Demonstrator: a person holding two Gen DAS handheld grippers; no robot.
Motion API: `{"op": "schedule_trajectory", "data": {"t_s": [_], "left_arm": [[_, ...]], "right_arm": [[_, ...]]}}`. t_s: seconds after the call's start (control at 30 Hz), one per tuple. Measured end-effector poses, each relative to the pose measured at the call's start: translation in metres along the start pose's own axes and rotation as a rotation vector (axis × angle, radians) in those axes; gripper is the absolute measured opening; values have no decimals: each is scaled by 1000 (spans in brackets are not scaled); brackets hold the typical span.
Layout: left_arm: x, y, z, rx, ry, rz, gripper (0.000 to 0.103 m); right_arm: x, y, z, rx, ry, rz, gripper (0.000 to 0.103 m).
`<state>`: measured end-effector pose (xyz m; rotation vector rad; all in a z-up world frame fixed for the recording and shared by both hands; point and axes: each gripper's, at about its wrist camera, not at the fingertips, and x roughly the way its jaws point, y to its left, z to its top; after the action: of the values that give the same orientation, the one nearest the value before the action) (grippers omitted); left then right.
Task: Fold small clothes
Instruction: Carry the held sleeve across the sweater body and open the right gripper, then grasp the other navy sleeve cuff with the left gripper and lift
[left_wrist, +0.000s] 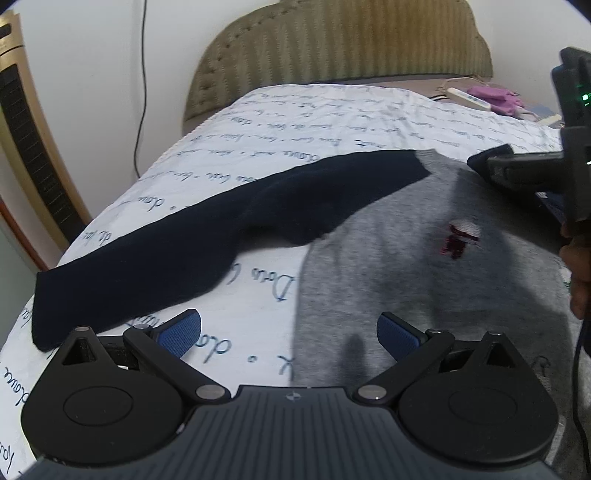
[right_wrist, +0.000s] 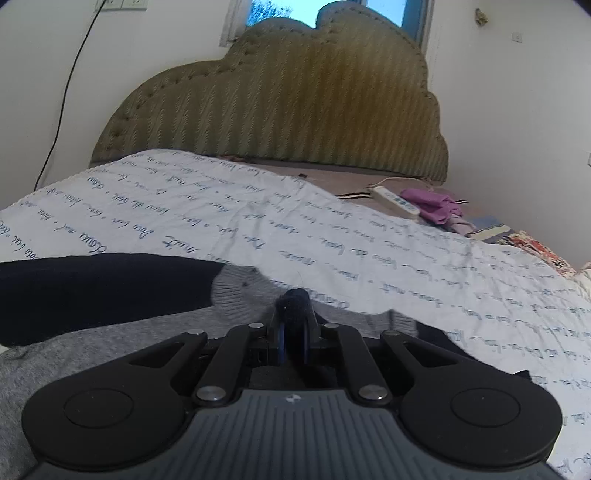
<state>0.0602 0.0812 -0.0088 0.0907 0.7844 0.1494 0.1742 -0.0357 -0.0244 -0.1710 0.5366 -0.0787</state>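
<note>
Your left gripper (left_wrist: 289, 334) stands wide open over the bed, its blue pads (left_wrist: 181, 332) apart with nothing between them; below it lie the sheet (left_wrist: 258, 155) and the near edge of the sweater (left_wrist: 406, 266). Only this view shows the sweater's grey body spread flat with a small red emblem (left_wrist: 460, 238) on the chest, and the dark left sleeve (left_wrist: 147, 251) stretched out across the sheet. It also catches your right gripper (left_wrist: 491, 166) from the side, at the sweater's far edge, clamped on dark fabric, with part of your hand (left_wrist: 578, 273) behind it.

From the right wrist you see that grip head-on: the right gripper (right_wrist: 294, 334) is closed on a bunched dark cuff (right_wrist: 294, 301) (the rest of that sleeve is hidden under the tool). Ahead lie the grey collar (right_wrist: 236, 291) and the other sleeve.

Farther off, the right view alone shows a window (right_wrist: 332, 11) above the headboard (right_wrist: 277, 110). A power strip (right_wrist: 395, 199) and purple cloth (right_wrist: 432, 205) lie near the headboard, well apart from the sweater. A tall appliance (left_wrist: 22, 147) stands left of the bed.
</note>
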Motion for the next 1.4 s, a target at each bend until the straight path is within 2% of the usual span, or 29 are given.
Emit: {"op": "schedule_trajectory", "data": {"t_s": [0.27, 0.4, 0.5, 0.53, 0.57, 0.63, 0.73, 0.8, 0.87, 0.93, 1.0, 1.2, 1.3, 1.4], "left_arm": [[4, 8, -4, -26, 21, 16, 103], [3, 9, -6, -19, 18, 23, 103], [1, 15, -7, -22, 7, 44, 103], [1, 19, -7, -30, 5, 56, 103], [2, 23, -7, -44, 9, 70, 103], [6, 32, -8, -79, 24, 91, 103], [9, 46, -9, -120, 44, 107, 103], [7, 55, -10, -147, 32, 123, 103], [6, 67, -12, -181, 28, 140, 103], [8, 84, -13, -252, 38, 145, 103], [9, 109, -16, -374, 50, 115, 101], [10, 187, -41, -855, 4, -86, 94], [17, 216, -51, -1040, -20, -165, 90], [26, 239, -60, -1207, -65, -223, 81]], "right_arm": [[16, 18, -1, -11, 48, 78, 9], [31, 21, -8, 17, 149, 143, 13], [21, 18, -10, 55, 141, 189, 28], [17, 17, -10, 69, 131, 213, 40], [12, 16, -9, 82, 120, 235, 58], [5, 18, -10, 87, 106, 267, 71], [9, 30, -10, 31, 181, 249, 71], [2, 33, -10, 29, 165, 234, 71], [-11, 33, -9, 41, 141, 267, 71], [-27, 33, -8, 54, 108, 297, 71], [-42, 34, -9, 52, 81, 315, 71], [-76, 38, -11, 48, 10, 330, 71], [-86, 39, -13, 50, -13, 332, 74], [-95, 39, -16, 38, -31, 319, 76]]}}
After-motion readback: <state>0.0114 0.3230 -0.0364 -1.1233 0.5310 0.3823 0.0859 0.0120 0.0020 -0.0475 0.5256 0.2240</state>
